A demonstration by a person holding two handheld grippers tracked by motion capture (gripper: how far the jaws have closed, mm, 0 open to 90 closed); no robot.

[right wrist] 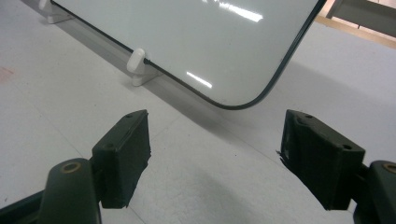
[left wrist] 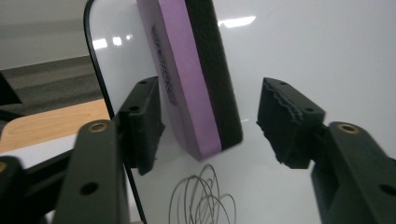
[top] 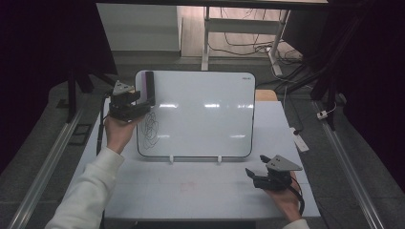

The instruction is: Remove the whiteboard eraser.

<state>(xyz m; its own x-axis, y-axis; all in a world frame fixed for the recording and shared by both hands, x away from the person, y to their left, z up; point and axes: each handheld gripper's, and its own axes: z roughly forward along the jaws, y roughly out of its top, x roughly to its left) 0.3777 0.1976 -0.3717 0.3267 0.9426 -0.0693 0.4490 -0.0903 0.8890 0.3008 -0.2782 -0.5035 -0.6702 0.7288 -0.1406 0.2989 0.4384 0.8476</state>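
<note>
Standing upright on 2 small white clip feet [right wrist: 138,65], the whiteboard [top: 205,119] faced the person across the pale grey table [top: 191,191]. At its upper left corner sat a whiteboard eraser [left wrist: 196,70], a purple foam block with a black felt face, lying against the board just above a tangle of dark scribbled loops [top: 151,128].

The left gripper [top: 143,98] was raised to that corner. In the left gripper view the eraser stood between its jaws: 1 pad [left wrist: 144,123] lay close beside the purple side (whether touching, I could not tell), while the other pad [left wrist: 287,123] stood clearly off the felt side, so nothing was pinched.

The right gripper [top: 255,174] rested low on the table near the board's lower right corner, its jaws spread wide with bare tabletop between them.
</note>
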